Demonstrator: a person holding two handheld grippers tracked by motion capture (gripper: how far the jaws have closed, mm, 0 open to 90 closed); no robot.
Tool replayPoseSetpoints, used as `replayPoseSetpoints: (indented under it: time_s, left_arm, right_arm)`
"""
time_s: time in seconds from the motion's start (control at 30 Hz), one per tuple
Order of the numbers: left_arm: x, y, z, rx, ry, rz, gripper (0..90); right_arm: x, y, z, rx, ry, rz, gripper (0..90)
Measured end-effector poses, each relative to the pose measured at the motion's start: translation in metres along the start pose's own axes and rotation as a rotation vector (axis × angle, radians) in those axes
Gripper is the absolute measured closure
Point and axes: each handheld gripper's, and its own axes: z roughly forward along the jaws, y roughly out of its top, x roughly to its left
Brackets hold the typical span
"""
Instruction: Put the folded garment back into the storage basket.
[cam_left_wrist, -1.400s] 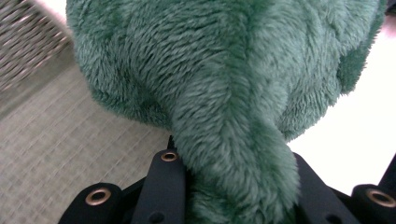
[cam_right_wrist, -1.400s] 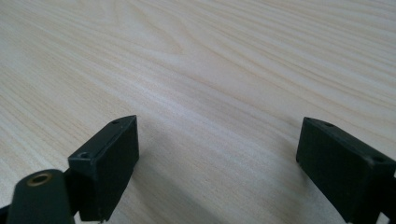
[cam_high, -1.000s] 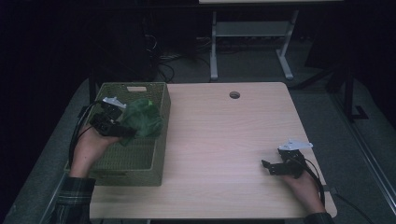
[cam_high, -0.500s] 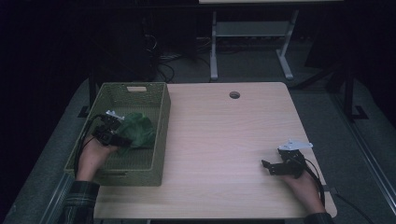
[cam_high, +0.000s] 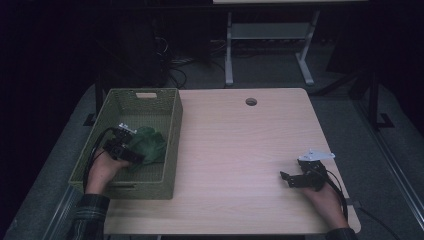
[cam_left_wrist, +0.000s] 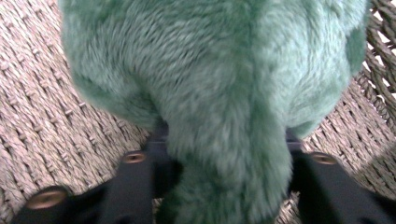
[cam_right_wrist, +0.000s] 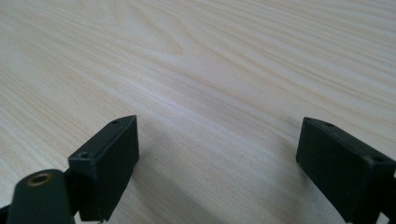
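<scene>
green plush toy (cam_left_wrist: 219, 93) between left tongs (cam_left_wrist: 219, 154) (in basket (cam_high: 170, 145))

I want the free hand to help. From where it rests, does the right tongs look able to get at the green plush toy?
Probably not directly: the right tongs sit across the table, and the basket wall stands before the green plush toy.

dim, dark-edged high view; claw views bright, near fur softly blurred.

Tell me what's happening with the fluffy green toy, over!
Left gripper down in the basket, jaws just been opening, green plush toy lying between them on the basket floor. Right gripper open, empty, resting on table. Nothing in the way.
</scene>
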Motion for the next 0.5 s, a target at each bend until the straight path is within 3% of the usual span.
replayPoseSetpoints:
  time_s: [0.1, 0.27, 0.4, 0.5]
  left_arm:
    - [0.001, -0.001, -0.006, -0.031, -0.013, 0.003, 36.8]
    - [-0.003, 0.000, -0.021, -0.078, 0.003, 0.032, 23.5]
    - [-0.009, 0.005, -0.036, -0.119, 0.015, 0.038, 18.0]
    - [-0.015, 0.011, -0.045, -0.162, 0.000, 0.047, 16.0]
  right_arm:
    - [0.000, 0.000, 0.000, 0.000, 0.000, 0.000, 12.7]
    - [0.000, 0.000, 0.000, 0.000, 0.000, 0.000, 12.7]
    - [0.000, 0.000, 0.000, 0.000, 0.000, 0.000, 12.7]
    - [0.000, 0.000, 0.000, 0.000, 0.000, 0.000, 12.7]
